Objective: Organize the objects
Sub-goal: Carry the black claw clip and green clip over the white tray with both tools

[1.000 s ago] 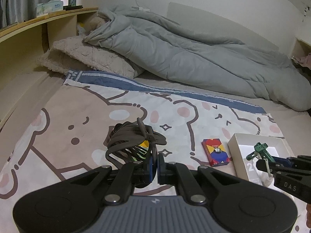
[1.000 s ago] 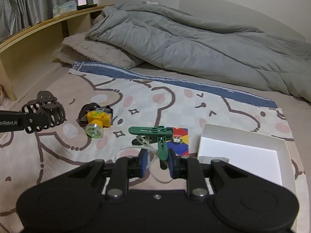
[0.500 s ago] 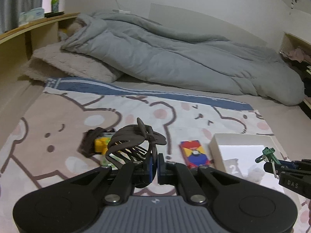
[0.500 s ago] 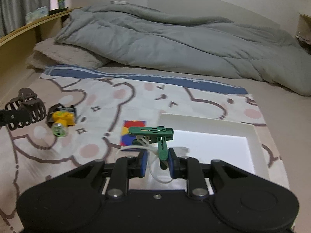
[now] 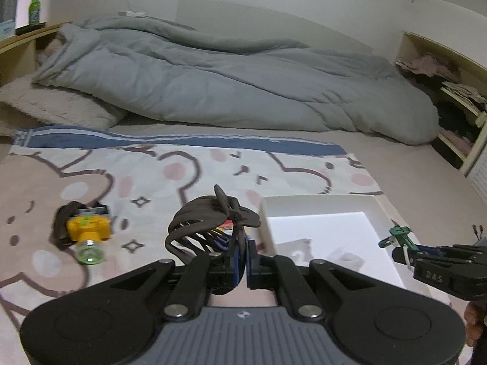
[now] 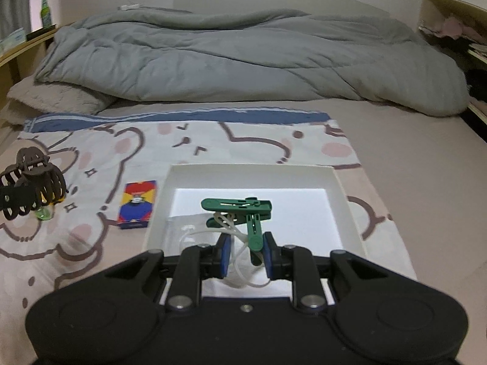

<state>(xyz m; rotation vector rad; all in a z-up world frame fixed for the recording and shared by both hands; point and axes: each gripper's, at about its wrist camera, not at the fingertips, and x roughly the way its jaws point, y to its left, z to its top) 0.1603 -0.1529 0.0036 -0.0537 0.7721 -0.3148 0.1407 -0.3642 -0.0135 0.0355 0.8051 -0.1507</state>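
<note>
left gripper (image 5: 242,257): matte black linkage arms on two round black housings, silver pivot screws, blue pads on the fingertips (image 5: 233,256), grey ribbed plate at the centre with a small white logo

right gripper (image 6: 245,254): same black build and blue pads, silver screws, one small screw on the smooth black centre plate; side view from the left camera shows white lettering "das" on its finger

Rumpled grey duvet (image 6: 243,60), fluffy pillow (image 5: 54,106), green bottle (image 5: 34,6) on wooden shelf (image 5: 18,42)
</note>
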